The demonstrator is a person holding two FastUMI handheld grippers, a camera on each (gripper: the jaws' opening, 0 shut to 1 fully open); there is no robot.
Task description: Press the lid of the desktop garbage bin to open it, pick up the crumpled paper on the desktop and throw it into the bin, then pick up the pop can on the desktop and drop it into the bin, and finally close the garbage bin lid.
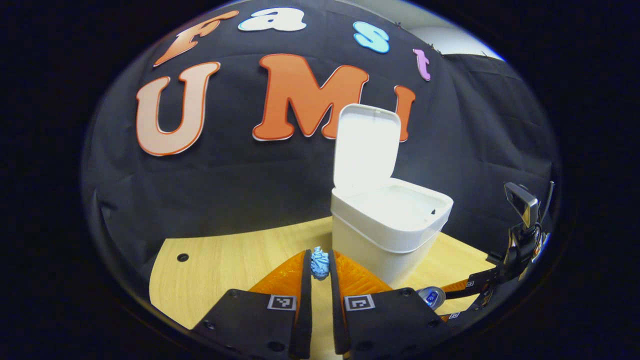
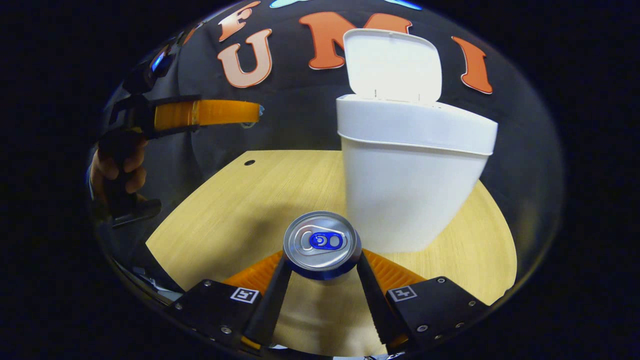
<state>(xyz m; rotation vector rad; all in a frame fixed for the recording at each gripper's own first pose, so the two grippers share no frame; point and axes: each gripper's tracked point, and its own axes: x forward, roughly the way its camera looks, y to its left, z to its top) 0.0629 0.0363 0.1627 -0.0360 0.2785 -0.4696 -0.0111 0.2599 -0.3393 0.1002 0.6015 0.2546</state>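
1. Crumpled paper point(image 1: 320, 264): a small pale blue wad, wrinkled and irregular, no clear long axis. It is sitting pinched between the fingertips of the left gripper point(image 1: 320, 267), lifted clear of the surface point(image 1: 225, 260).
2. Left gripper: clenched on the paper, both fingers pressing it from either side. In the right gripper view it is hanging level above the surface, held by a hand point(image 2: 117, 167), with a speck of the paper at its tip.
3. Key relation: the garbage bin point(image 1: 385, 235) is lying ahead and to the right of the left gripper, and its open mouth is sitting higher than the paper. My judgement: the coming move calls for carrying the wad up and rightward over the rim before release.
4. Bin: white, squarish, standing on the surface, with its lid point(image 1: 366, 145) standing up at the back, so the opening step looks done.
5. Pop can point(image 2: 322, 245): silver top with a blue tab, upright, long axis vertical, standing in front of the bin.
6. Right gripper point(image 2: 322, 265): its fingers are bracketing the can on both sides and appear to be touching it; whether they are truly pressing, I cannot tell.
7. Progress, as judged: paper not yet dropped; can and lid closing remaining.
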